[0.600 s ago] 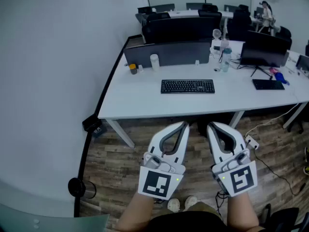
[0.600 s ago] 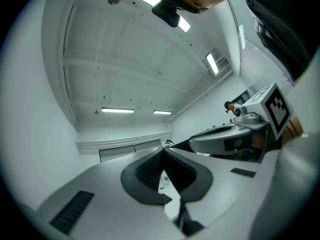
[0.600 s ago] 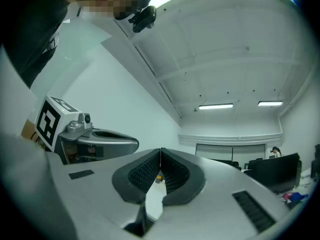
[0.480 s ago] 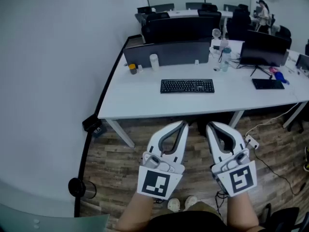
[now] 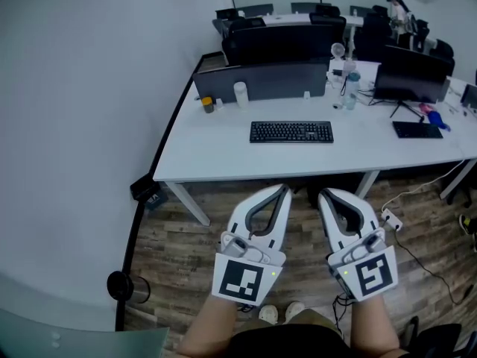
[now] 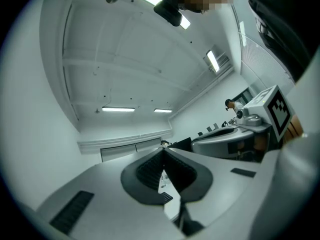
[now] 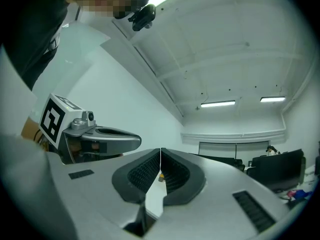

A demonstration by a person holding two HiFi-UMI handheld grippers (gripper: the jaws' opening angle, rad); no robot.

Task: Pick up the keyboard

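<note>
A black keyboard (image 5: 291,131) lies flat on the white desk (image 5: 223,155), about midway along it. My left gripper (image 5: 283,191) and right gripper (image 5: 325,195) are held side by side over the wooden floor, well short of the desk's front edge, both pointing towards it. Both are shut with nothing between the jaws. In the left gripper view the left gripper's (image 6: 163,152) tips meet, and a corner of the keyboard (image 6: 165,198) shows below them. The right gripper's (image 7: 160,151) tips also meet in its own view.
A dark divider panel (image 5: 261,80) runs along the desk's back, with a white cup (image 5: 240,94) and small jars (image 5: 207,105) in front. A monitor (image 5: 410,74), a second keyboard (image 5: 416,130) and bottles (image 5: 349,89) sit to the right. Cables (image 5: 417,192) lie on the floor; a black post (image 5: 119,286) stands left.
The view has shifted slightly, so the desk sits a touch lower and to the right. Both grippers stay shut and in the same place.
</note>
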